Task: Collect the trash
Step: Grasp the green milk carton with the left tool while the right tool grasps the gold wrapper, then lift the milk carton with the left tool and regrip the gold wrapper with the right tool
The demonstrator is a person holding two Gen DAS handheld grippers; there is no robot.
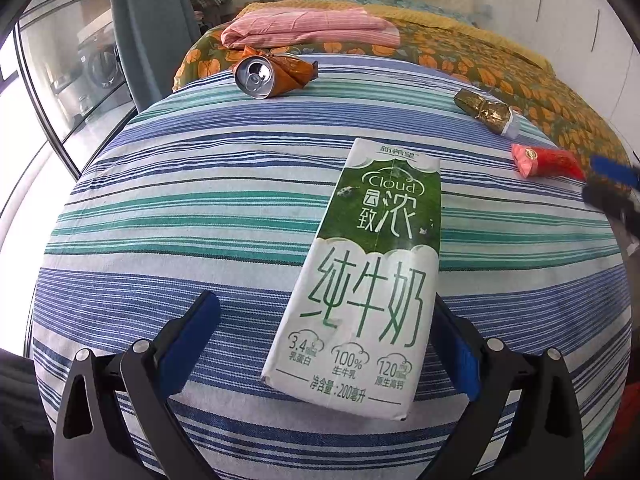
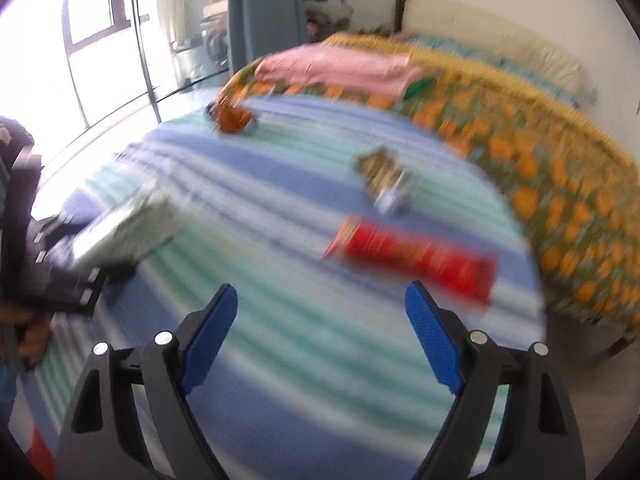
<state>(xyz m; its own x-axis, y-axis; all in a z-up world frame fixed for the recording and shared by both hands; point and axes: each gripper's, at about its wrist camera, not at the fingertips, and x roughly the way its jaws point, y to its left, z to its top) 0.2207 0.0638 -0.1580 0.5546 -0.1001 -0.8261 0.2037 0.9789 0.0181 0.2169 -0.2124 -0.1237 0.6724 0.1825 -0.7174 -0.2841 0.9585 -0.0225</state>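
Note:
A green and white milk carton (image 1: 370,276) lies on the striped cloth (image 1: 180,208). My left gripper (image 1: 324,312) is open, its jaws on either side of the carton's near end, the right finger close beside it. A crushed orange can (image 1: 272,74), a gold wrapper (image 1: 486,110) and a red wrapper (image 1: 546,160) lie farther off. My right gripper (image 2: 322,320) is open and empty above the cloth, just short of the red wrapper (image 2: 416,258). The right wrist view is blurred; the carton (image 2: 128,228), the can (image 2: 232,118) and the gold wrapper (image 2: 386,180) show there.
A folded pink cloth (image 1: 308,28) lies on an orange-flowered bedspread (image 1: 500,72) behind the striped surface. A window and a grey curtain (image 1: 148,20) stand at the left. My right gripper shows at the left wrist view's right edge (image 1: 614,188).

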